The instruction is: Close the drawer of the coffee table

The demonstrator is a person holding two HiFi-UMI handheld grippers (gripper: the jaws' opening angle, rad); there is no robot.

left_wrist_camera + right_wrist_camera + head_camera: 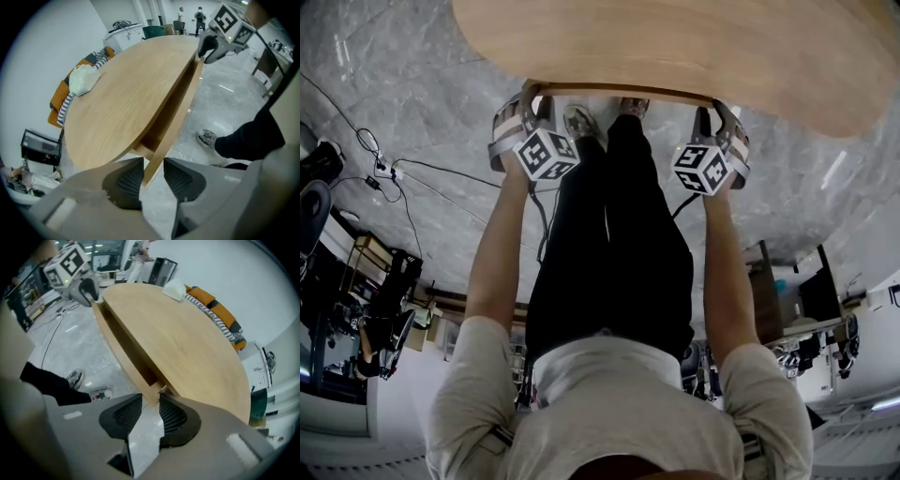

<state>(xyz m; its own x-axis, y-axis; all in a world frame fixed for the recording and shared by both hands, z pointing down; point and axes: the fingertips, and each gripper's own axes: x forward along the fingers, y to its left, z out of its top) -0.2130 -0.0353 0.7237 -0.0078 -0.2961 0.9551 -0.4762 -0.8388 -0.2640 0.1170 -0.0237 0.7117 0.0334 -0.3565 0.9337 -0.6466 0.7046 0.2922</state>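
Note:
The oval wooden coffee table [694, 37] fills the top of the head view. Its drawer front [623, 92] shows as a thin strip under the near edge, standing a little out from the tabletop. My left gripper [534, 94] is at the drawer front's left end. In the left gripper view the panel [180, 108] runs between the jaws of that gripper [152, 171], with a sliver of space at one pad. My right gripper [717, 108] is at the other end. There the panel's corner [152, 392] sits between the tips of the open right gripper [150, 404].
The person's black-trousered legs [609, 234] and shoes [581, 122] stand between the two grippers on the marble floor. Cables [403, 178] trail at the left. An orange striped cloth [63, 101] and a white bundle [84, 79] lie on the tabletop's far side.

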